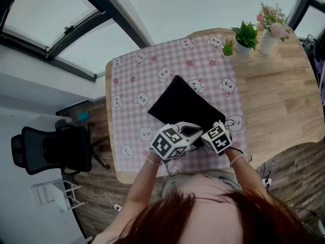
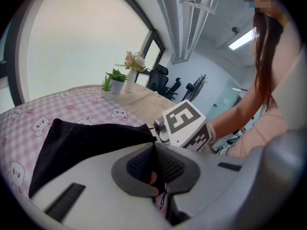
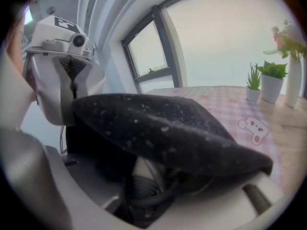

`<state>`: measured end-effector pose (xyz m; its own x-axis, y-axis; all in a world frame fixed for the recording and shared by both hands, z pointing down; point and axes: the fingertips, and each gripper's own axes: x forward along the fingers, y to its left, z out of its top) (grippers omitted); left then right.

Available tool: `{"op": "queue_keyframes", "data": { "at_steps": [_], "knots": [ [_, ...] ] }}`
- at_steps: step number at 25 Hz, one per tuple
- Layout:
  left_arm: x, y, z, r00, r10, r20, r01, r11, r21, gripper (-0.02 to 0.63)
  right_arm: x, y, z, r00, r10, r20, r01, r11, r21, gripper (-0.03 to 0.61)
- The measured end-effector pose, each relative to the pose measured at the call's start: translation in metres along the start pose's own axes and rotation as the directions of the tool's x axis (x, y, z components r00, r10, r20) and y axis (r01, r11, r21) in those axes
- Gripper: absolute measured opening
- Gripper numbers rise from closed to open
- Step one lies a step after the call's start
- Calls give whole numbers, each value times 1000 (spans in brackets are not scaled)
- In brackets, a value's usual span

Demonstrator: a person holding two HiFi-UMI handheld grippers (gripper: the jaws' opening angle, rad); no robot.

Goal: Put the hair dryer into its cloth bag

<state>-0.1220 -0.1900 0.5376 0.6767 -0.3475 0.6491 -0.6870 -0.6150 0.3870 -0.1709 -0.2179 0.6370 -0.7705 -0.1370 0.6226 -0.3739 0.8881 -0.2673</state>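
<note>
head view: both my grippers meet at the near edge of the black cloth bag (image 1: 183, 105), which lies on the pink bunny tablecloth (image 1: 137, 80).
my left gripper (image 2: 154, 164) is closed tight, pinching the bag's black fabric at its edge between the pads. my right gripper (image 3: 153, 188) has its jaws standing wide with the hair dryer (image 3: 143, 172) between them, a pale body and dark cord showing, and it seems to grip it. the bag's cloth drapes over it, so most of the dryer is hidden. potted plants (image 1: 242, 37) and a vase of flowers (image 1: 269, 34) stand at the far corner of the wooden table (image 1: 279, 100).
</note>
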Motion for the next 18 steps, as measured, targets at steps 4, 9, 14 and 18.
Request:
{"op": "queue_keyframes", "data": {
  "at_steps": [4, 9, 14, 18],
  "knots": [
    [1, 3, -4, 1000, 0, -5, 0, 1000, -11, 14, 3, -2, 5, 1000, 3, 28, -3, 1000, -2, 236],
    [2, 4, -8, 1000, 7, -9, -7, 1000, -25, 14, 4, -2, 13, 998, 12, 66, -12, 1000, -2, 241],
    [4, 5, -11, 1000, 10, -9, -11, 999, -47, 14, 5, -3, 9, 997, 9, 72, -7, 1000, -21, 242],
    [4, 4, -11, 1000, 12, -3, -12, 998, -62, 15, 8, -6, 0, 998, -1, 60, 2, 1000, -18, 244]
  ]
}}
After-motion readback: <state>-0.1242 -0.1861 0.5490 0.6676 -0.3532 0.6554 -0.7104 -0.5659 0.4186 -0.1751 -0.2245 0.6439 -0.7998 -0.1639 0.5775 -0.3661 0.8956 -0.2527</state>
